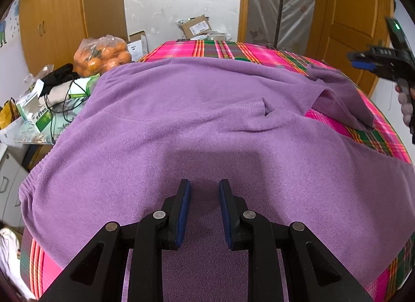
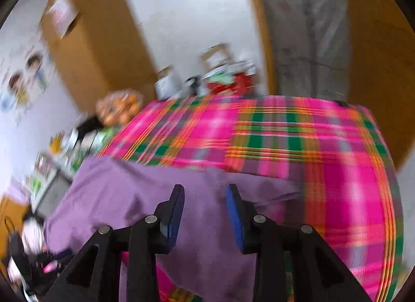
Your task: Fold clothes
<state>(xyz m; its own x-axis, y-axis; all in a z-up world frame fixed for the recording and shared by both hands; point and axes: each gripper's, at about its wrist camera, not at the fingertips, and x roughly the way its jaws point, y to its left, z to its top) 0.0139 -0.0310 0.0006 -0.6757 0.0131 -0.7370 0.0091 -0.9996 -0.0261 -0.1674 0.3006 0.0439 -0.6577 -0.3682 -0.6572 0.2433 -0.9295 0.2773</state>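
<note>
Left wrist view: a purple fleece garment [image 1: 197, 125] lies spread across a counter covered by a pink, green and orange plaid cloth [image 1: 225, 49]. The garment covers most of the surface in sight; its ribbed hem hangs near the left edge. One sleeve [image 1: 342, 94] is folded over toward the right, with plaid cloth showing beneath it. The left gripper [image 1: 205, 211] hovers above the near part of the garment. Its fingers [image 1: 182, 213] stand parted with a clear gap, nothing between the blue pads; whether the tips touch the fabric cannot be told. At the far right edge, the right gripper [image 1: 363, 64] is seen from the side, held above the counter's right side by a hand [image 1: 406, 102]; its grip state cannot be read from this view. Left of the counter sits a bag of oranges [image 1: 103, 54], with boxes and dark cables [image 1: 62, 104] below it. Wooden cabinets [image 1: 70, 11] line the rear wall.

Right wrist view: the picture is motion-blurred. The right gripper [image 2: 205, 213] is above the counter, its fingers [image 2: 234, 219] released and apart, nothing grasped between them. Beneath and to the left lies the purple garment [image 2: 135, 198], occupying the lower-left part of the plaid cloth [image 2: 298, 141], which is bare to the right and beyond. The bag of oranges [image 2: 119, 110] appears past the counter's far-left corner.
</note>
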